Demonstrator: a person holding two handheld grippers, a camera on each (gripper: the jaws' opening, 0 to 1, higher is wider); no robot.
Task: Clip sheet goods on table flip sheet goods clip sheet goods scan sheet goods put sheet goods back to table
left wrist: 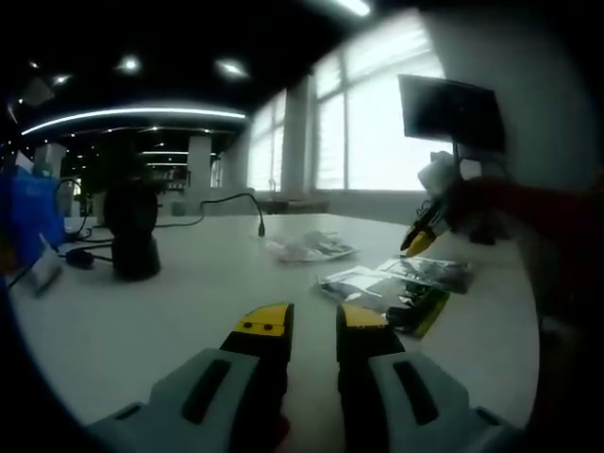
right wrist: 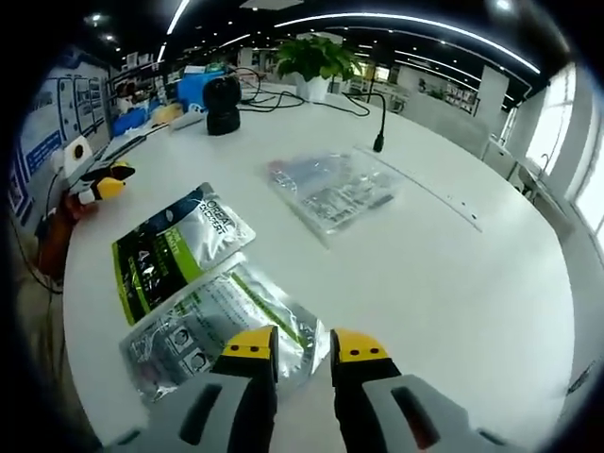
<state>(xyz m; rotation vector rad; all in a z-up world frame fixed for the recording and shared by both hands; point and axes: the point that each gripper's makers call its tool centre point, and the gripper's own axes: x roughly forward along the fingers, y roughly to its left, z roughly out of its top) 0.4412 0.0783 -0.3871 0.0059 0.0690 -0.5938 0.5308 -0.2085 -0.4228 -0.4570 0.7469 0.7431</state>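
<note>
A big white worktop (right wrist: pixel 472 283) fills the room. Behind it, bright windows (left wrist: pixel 377 123) shine. Above it, long lights (left wrist: pixel 132 114) curve across a dark ceiling.

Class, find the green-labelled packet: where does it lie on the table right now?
In the right gripper view the green-labelled packet lies flat on the white table, left of centre, just beyond the silver packet and overlapping its far edge.
</note>
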